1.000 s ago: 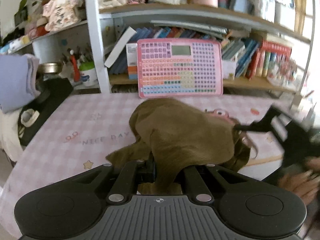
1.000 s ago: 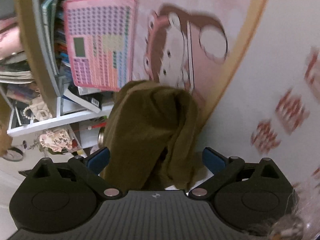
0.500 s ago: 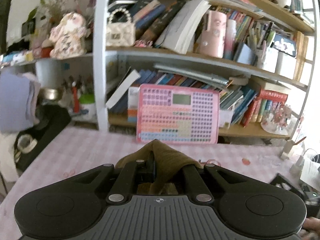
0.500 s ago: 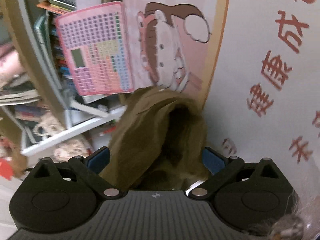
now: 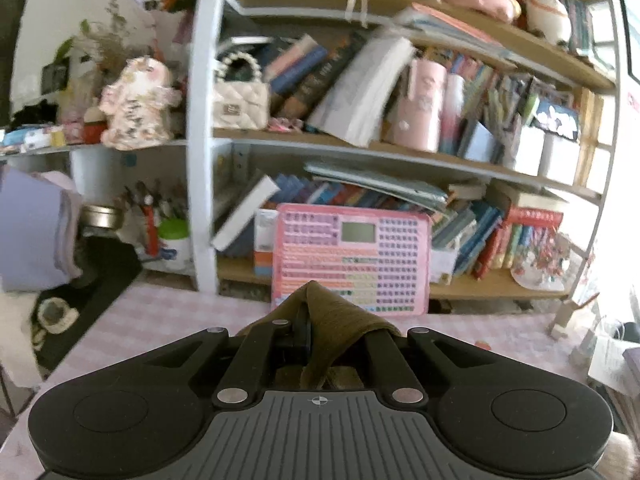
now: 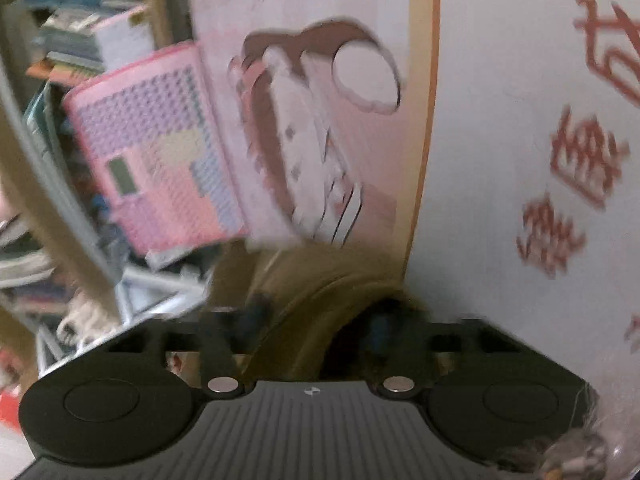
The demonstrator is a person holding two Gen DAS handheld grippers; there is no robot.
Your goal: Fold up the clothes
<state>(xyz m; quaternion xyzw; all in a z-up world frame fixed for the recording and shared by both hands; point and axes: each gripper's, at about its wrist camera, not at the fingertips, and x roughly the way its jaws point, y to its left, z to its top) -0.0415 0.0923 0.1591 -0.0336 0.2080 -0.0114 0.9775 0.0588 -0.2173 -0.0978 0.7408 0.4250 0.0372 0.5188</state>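
Observation:
An olive-brown garment [image 5: 332, 320] is pinched in my left gripper [image 5: 310, 330], whose fingers are closed together on a fold of it; the cloth peaks just above the fingers and the rest hangs out of sight below. In the right wrist view the same garment [image 6: 316, 304] drapes over and between the fingers of my right gripper [image 6: 316, 320]; the picture is blurred, the fingers stand wide apart, and I cannot tell whether they grip the cloth. Both grippers are raised above the pink checked table [image 5: 168, 312].
A bookshelf [image 5: 360, 148] full of books and toys stands behind the table, with a pink keypad toy [image 5: 352, 260] leaning at its foot. A black bag [image 5: 92, 280] and folded lilac cloth [image 5: 32, 236] are at the left. A cartoon mat [image 6: 312, 120] covers the table.
Both grippers have lifted the garment off the table; the left camera view has tilted up from the tabletop to the shelves, and less cloth shows in front of each gripper.

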